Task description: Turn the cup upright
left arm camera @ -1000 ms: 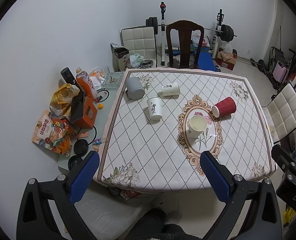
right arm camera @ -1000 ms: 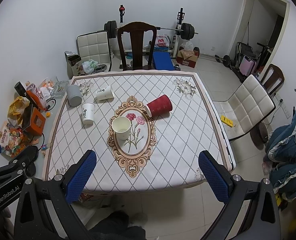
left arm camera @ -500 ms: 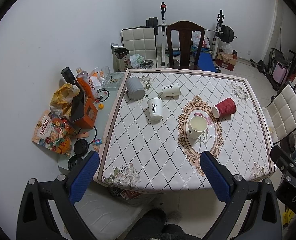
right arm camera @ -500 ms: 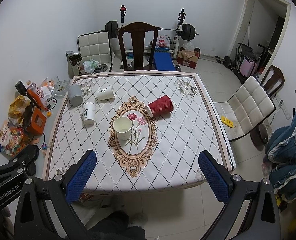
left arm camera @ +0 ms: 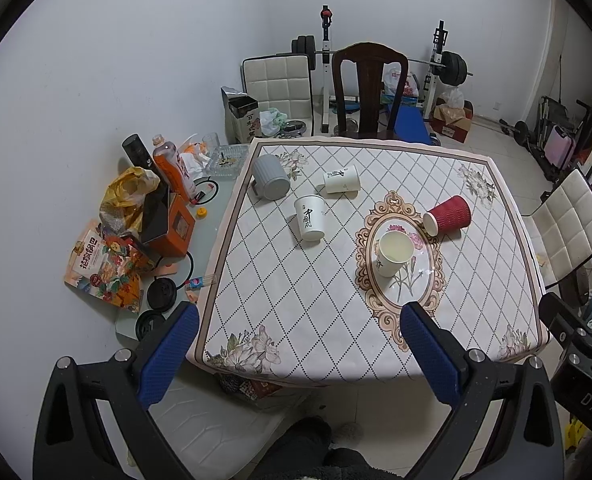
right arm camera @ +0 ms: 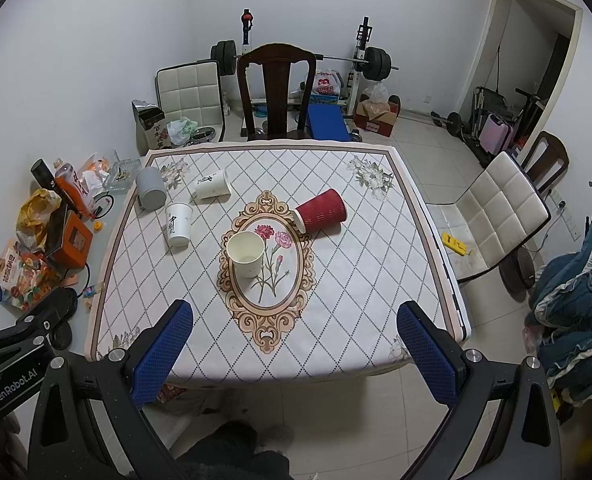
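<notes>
Both the left gripper (left arm camera: 298, 338) and right gripper (right arm camera: 294, 336) hang back off the surface (right arm camera: 360, 280) with jaws wide and empty, so whichever cup is meant, approach remains: red cup (right arm camera: 320, 210) lies sideways at one o'clock of the upright cream cup (right arm camera: 247, 253).

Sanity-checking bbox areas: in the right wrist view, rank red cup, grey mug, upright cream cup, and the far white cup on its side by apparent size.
1. Red cup
2. Upright cream cup, close to the red; it sits nearer, so unsure
3. Grey mug
4. White cup on its side
</notes>
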Motion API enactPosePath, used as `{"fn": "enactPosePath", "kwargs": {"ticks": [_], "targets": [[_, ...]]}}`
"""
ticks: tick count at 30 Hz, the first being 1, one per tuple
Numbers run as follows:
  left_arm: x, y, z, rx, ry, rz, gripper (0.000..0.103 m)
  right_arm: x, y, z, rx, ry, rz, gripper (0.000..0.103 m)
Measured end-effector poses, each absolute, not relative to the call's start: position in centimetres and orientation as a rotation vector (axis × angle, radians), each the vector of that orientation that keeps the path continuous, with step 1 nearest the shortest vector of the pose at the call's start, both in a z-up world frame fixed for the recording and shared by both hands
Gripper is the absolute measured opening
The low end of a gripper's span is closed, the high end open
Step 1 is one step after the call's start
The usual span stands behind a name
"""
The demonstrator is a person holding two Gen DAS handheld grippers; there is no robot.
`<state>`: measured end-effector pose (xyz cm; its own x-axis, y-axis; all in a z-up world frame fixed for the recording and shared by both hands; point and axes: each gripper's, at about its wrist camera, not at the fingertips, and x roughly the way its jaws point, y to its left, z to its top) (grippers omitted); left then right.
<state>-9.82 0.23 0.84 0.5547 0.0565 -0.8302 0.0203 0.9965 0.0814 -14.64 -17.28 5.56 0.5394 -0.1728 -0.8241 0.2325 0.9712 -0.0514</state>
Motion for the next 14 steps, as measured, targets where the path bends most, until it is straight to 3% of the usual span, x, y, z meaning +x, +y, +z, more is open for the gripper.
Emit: {"fn": "enactPosePath", "kwargs": {"ticks": [14], "targets": [[-9.79,0.35,0.82,0.081,0.984,0.016,0.103,-14.70,-17.17,5.60,0.065,0.971,-0.242,0.103]]}}
